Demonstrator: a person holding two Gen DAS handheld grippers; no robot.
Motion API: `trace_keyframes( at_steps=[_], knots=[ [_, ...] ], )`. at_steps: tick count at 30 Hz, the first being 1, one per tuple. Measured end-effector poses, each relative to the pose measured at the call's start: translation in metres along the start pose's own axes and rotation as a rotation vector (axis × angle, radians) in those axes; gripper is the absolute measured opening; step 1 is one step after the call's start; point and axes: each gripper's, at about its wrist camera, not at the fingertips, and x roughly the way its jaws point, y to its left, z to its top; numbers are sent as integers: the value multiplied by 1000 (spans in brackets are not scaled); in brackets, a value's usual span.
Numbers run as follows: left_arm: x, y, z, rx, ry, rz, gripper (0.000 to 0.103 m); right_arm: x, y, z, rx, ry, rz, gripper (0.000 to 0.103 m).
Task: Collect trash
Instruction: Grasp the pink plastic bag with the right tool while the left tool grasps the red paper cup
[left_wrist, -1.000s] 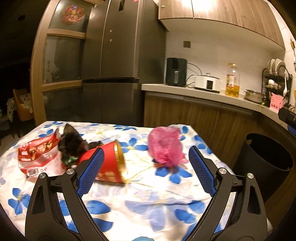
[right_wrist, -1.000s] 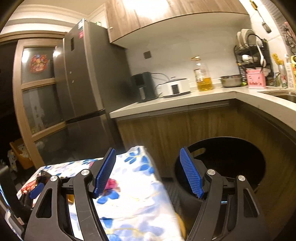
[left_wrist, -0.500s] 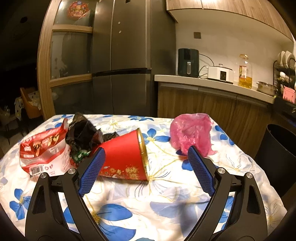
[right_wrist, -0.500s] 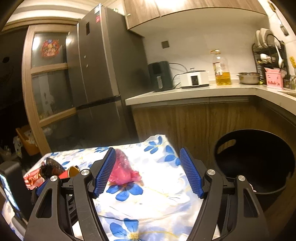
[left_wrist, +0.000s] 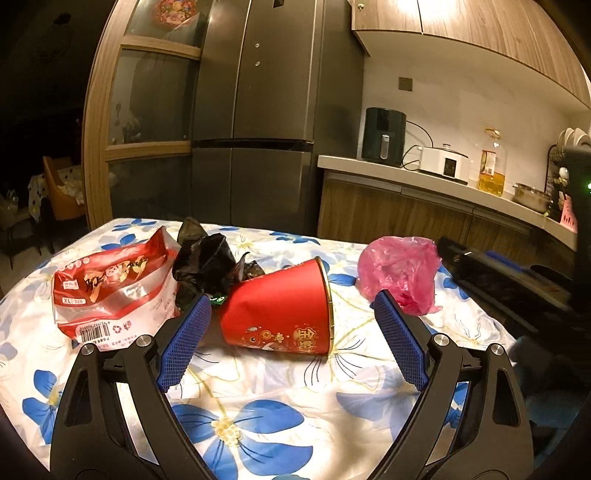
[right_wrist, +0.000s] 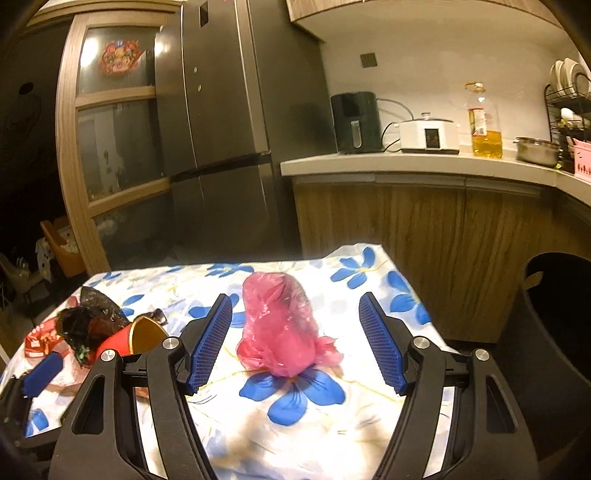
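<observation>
A red paper cup (left_wrist: 282, 312) lies on its side on the flowered tablecloth (left_wrist: 258, 398). A crumpled black bag (left_wrist: 207, 264) and a red-and-white snack bag (left_wrist: 110, 291) lie to its left. A pink plastic bag (left_wrist: 400, 271) sits to its right. My left gripper (left_wrist: 291, 345) is open and empty, its fingers on either side of the cup, just short of it. My right gripper (right_wrist: 295, 341) is open and empty, with the pink bag (right_wrist: 282, 326) between its fingers. The cup (right_wrist: 136, 338) and black bag (right_wrist: 86, 317) show at left in the right wrist view.
A black trash bin (right_wrist: 554, 332) stands on the floor right of the table. A wooden cabinet and counter (right_wrist: 424, 166) with appliances run behind it. A grey fridge (left_wrist: 273, 118) stands behind the table. The right gripper's body (left_wrist: 517, 288) shows at the right of the left wrist view.
Both grippers moved forward and lower toward the table. The right one swung left from the bin to face the pink bag. The left one closed in on the red cup.
</observation>
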Motion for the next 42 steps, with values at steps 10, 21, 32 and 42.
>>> trace_keyframes(
  at_steps=[10,21,32,42],
  knots=[
    [9,-4,1,19,23,27,84,23,-6,-13,20,82,12,7],
    [36,-24,-2,44,117,144,46,-22,-26,-2,77,-9,12,4],
    [32,-8,-10,-8,164,162,2,-58,-32,1,91,-68,30,4],
    [-4,-7,-13,-18,121,44,2,-88,-34,0,93,-105,30,4]
  ],
)
